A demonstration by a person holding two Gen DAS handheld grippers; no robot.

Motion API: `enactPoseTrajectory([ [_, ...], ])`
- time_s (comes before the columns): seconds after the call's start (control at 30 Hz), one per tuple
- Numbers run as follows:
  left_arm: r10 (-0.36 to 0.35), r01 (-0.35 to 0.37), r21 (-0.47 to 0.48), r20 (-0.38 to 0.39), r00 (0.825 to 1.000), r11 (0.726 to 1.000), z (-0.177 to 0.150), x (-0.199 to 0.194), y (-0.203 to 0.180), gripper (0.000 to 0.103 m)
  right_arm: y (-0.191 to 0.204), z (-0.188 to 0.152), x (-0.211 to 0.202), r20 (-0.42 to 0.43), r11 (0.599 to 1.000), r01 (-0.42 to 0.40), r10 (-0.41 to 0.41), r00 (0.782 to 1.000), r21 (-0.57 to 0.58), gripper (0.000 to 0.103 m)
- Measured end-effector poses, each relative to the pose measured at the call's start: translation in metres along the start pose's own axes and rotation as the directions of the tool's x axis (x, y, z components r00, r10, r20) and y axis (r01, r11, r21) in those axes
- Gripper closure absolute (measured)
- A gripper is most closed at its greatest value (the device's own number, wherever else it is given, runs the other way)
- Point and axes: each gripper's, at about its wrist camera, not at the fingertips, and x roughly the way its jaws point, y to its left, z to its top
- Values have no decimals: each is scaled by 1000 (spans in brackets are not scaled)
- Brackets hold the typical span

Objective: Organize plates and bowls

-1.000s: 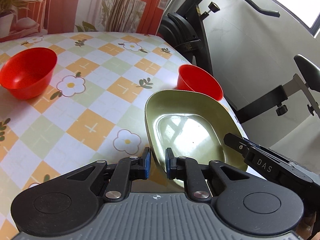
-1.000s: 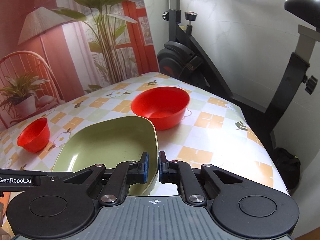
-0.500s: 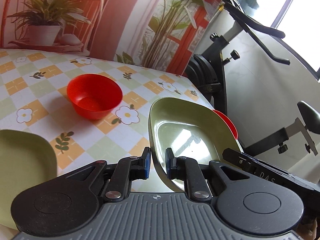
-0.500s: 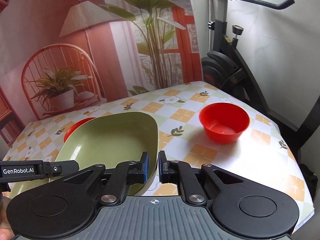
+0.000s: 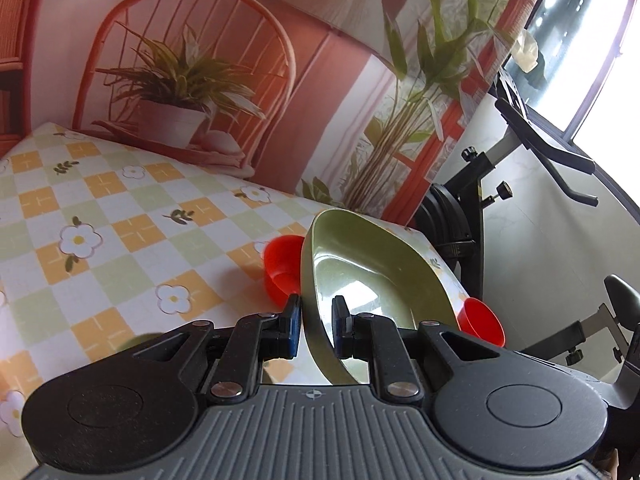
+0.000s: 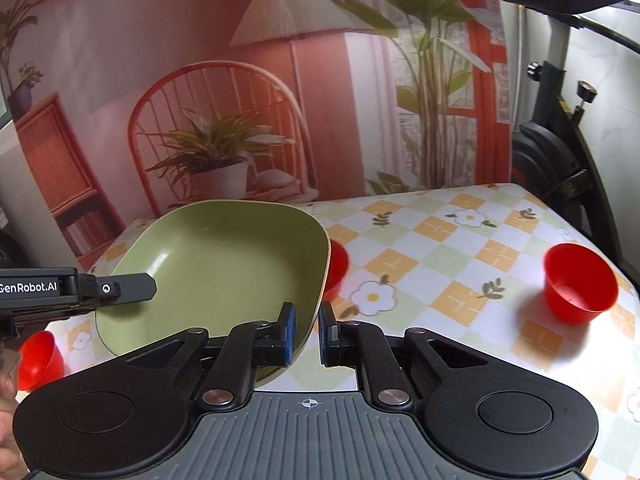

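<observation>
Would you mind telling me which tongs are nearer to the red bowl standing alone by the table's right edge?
Right. The right tongs grip the green plate's edge nearest the red bowl; the left tongs hold the plate's far side, farther from it.

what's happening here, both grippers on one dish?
Yes. A person is carrying a green plate above the checkered table, with the left gripper clamped on one rim and the right gripper on the opposite rim. Three red bowls sit loose on the table: one far right, one partly hidden behind the plate, one near the left edge.
</observation>
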Motion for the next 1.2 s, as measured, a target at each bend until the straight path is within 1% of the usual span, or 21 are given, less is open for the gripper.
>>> enactPoseTrajectory([
  [0.07,23,-23,8,13,1000,1000,3,-12,12,86,17,0,9,-20,999,-37,36,999,-12,92],
  [0.17,63,-63,20,13,998,998,7,-22,29,86,42,-3,22,-48,996,-74,72,996,-39,92],
  [0.27,102,-101,26,-5,995,995,7,-26,43,86,61,-11,30,-78,993,-107,103,992,-56,91],
  [0.4,121,-120,9,-44,992,993,-1,-26,63,86,75,-25,38,-117,990,-124,115,987,-71,91],
  [0.63,143,-145,-10,-114,983,989,-20,-12,81,86,75,-49,50,-176,990,-121,108,978,-68,91],
  [0.83,158,-161,-4,-164,974,987,-32,0,88,86,71,-60,54,-199,991,-114,99,975,-65,91],
  [1.03,181,-181,16,-185,966,983,-46,2,90,86,71,-67,57,-211,991,-113,95,973,-74,91],
  [1.2,196,-194,31,-194,961,981,-50,4,90,86,71,-70,59,-215,990,-114,94,972,-80,91],
])
